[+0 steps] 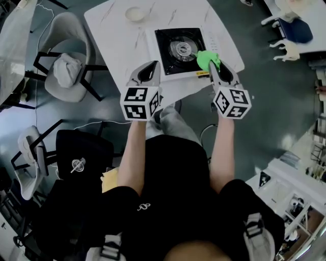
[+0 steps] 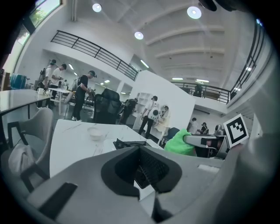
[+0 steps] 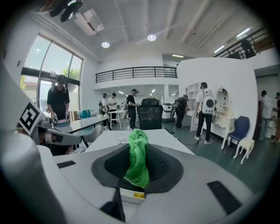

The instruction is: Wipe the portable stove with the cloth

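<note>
The room is lit by round ceiling lamps [image 2: 194, 12] and a big window [image 3: 52, 74]. Edges are bent and darkened in both gripper views.

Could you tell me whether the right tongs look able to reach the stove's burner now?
Probably yes: the right tongs, shut on the green cloth, hang over the stove's right side, with nothing between them and the burner.

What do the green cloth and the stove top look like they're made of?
The cloth: soft textile, probably microfibre, judging by its nubby matte pile. The stove top: dark and smooth, likely enamelled or painted metal. Its burner looks like shiny bare metal.
</note>
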Demonstrator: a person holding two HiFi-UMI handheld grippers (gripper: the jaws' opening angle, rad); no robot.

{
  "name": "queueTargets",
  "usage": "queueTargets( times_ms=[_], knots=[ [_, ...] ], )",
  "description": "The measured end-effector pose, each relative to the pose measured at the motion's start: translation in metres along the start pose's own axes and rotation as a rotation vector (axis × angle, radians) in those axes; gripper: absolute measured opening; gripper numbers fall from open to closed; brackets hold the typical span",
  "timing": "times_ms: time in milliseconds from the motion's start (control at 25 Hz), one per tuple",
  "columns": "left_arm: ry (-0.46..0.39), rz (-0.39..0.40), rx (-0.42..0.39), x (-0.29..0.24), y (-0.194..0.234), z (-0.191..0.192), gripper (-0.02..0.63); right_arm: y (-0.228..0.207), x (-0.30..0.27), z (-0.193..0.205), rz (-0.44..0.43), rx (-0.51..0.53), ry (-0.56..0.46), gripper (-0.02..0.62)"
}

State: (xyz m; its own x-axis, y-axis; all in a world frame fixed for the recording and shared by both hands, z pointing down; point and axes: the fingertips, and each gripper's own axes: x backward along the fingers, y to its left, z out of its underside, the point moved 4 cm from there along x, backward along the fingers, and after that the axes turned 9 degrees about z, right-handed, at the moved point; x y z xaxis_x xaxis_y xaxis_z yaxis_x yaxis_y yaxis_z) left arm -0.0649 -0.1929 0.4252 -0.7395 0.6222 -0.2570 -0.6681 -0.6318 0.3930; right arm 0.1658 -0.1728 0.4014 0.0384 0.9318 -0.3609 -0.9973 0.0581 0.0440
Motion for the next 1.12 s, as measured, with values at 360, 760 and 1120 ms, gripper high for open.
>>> queueTargets(
  times_ms=[360,760,1120],
  knots=[
    [-0.158,-0.120,-0.044,0.058,0.012,-0.037,-0.002,0.045,0.002,-0.056,-0.164,-0.115,-0.178,0.080],
    [-0.299,-0.235,-0.159,0.092,-0.042,-0.078,-0.002,0.054,0.051,-0.096,-0.271,-0.060,-0.325,0.080],
    [-0.358,-0.233,-0.218,0.071,-0.151,-0.063,-0.002,-0.017,0.128,-0.090,-0.267,0.017,-0.388,0.080]
  ],
)
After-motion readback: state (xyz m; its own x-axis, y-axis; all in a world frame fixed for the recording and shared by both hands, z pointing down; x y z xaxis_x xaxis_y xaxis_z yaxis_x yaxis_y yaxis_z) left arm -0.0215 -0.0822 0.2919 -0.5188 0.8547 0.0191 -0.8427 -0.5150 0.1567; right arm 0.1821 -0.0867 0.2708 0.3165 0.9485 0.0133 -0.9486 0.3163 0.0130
